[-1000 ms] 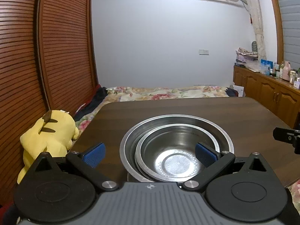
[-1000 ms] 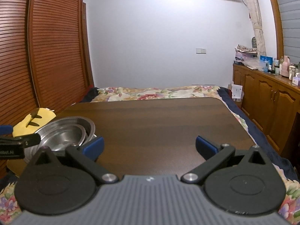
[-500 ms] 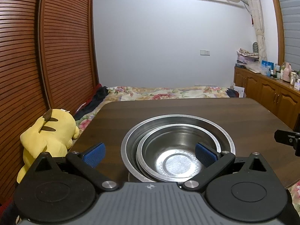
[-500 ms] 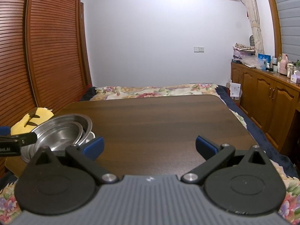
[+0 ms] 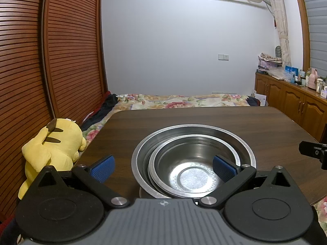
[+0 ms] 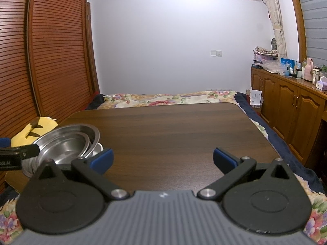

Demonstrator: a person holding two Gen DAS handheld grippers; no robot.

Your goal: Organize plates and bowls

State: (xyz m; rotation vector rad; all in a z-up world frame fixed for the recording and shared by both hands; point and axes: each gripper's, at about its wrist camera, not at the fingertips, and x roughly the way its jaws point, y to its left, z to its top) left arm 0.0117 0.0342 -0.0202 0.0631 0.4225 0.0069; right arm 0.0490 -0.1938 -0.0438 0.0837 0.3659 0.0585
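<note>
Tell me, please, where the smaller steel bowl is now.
The smaller steel bowl sits nested inside the larger steel bowl, near the table edge closest to the left gripper. The yellow plush toy lies off the table's left side.

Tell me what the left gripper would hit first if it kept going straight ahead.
Probably the nested steel bowls: the open left gripper straddles their near rim. Height above the rim is unclear, so it might pass over them.

- Your small bowl (image 5: 190, 163) sits nested in the big bowl (image 5: 243, 143), both on the table (image 5: 204, 120) near its 7 o'clock corner.
- Plush toy (image 5: 53, 143) is off the table at 9 o'clock from the bowls.
- Bed (image 5: 184, 102) lies past the table at 12, cabinets (image 5: 296, 102) at 2 o'clock.
</note>
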